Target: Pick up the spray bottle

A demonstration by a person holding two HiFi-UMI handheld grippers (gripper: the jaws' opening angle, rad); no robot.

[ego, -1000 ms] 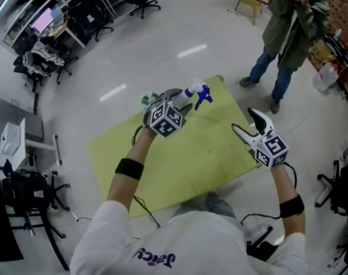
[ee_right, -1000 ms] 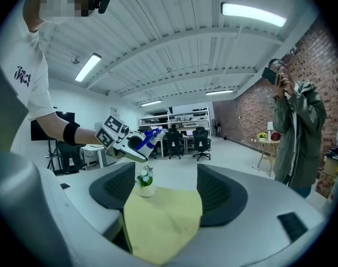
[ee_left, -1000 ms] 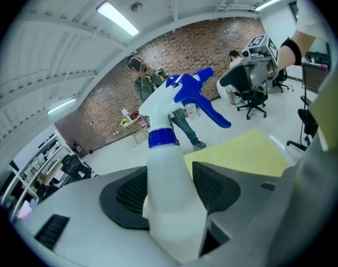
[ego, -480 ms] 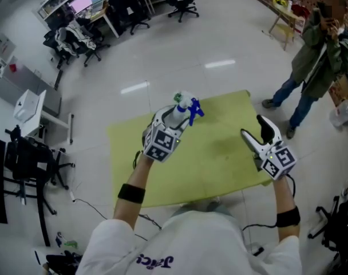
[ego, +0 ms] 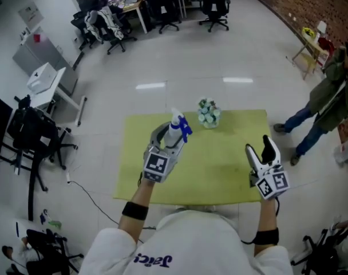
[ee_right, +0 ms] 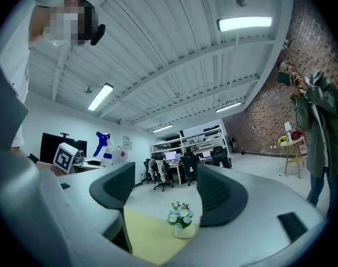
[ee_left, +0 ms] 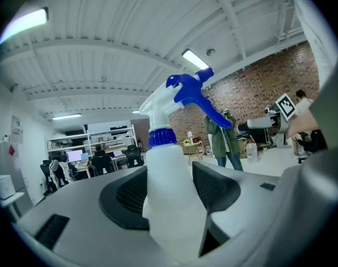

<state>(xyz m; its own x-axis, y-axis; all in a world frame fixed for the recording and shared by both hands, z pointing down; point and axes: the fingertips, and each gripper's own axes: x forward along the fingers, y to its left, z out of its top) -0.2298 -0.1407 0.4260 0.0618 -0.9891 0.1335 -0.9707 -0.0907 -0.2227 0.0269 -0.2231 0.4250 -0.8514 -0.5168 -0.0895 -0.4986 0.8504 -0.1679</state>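
Observation:
A white spray bottle (ego: 175, 132) with a blue trigger head is held upright, lifted above the yellow-green mat (ego: 220, 171). My left gripper (ego: 166, 137) is shut on the bottle's body; in the left gripper view the bottle (ee_left: 169, 204) fills the gap between both pads. My right gripper (ego: 261, 151) stands open over the mat's right side with nothing between its fingers. In the right gripper view the right gripper (ee_right: 164, 196) frames the room, and the spray bottle (ee_right: 104, 148) shows small at the far left.
A small pot of flowers (ego: 208, 114) stands at the mat's far edge, also the flower pot (ee_right: 180, 220) in the right gripper view. A person (ego: 328, 105) stands at the right. Desks and office chairs (ego: 162, 4) line the far side; a black chair (ego: 31, 142) is at left.
Both grippers have risen, the left one with the spray bottle, which has turned more upright. The flower pot, hidden behind the left gripper before, now shows on the mat.

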